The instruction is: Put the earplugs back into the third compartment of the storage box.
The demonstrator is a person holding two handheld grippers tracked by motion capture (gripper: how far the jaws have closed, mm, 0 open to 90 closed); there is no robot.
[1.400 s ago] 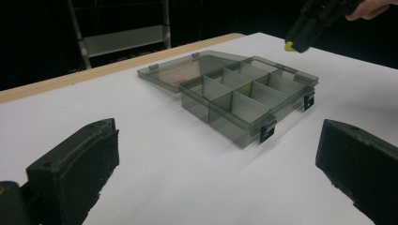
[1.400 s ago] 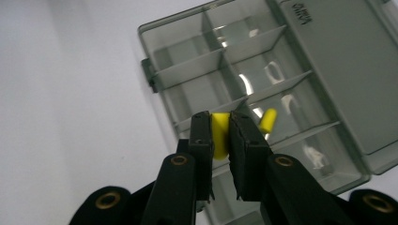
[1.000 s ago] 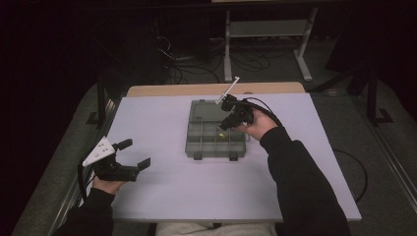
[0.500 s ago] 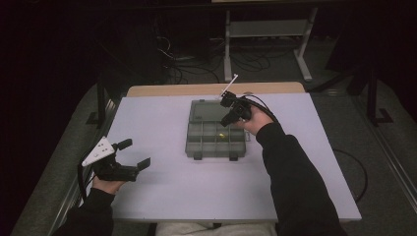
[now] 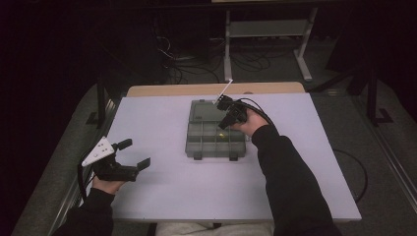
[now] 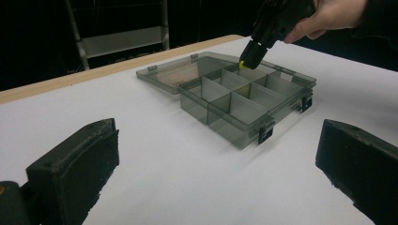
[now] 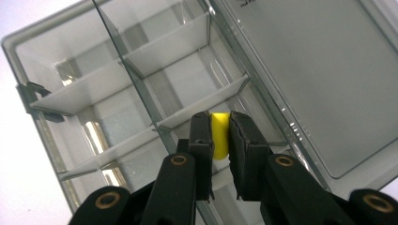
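A: Item one: small yellow rounded piece (image 7: 220, 133), clamped between the pads of the right gripper (image 7: 219, 136). It is held just above the smoky transparent plastic compartment box (image 5: 215, 140), over a cell in the row next to the hinge, close to an upright divider.

B: Item two: the box's flat hinged lid (image 6: 174, 73), laid open on the white table (image 5: 162, 196) on the far side. Item three: left gripper (image 5: 132, 153), jaws set wide apart, nothing between them, resting well apart from the box near the table's left edge.

A: Risks are entered. The piece is pinched at its middle only; a slip is judged possible if the grip is eased too high, and a bounce into a neighbouring cell would follow.

B: A second risk is noted: the divider could be struck by a jaw on descent, and the light, unheld box could be shoved or tipped, since it is not steadied by the left gripper.
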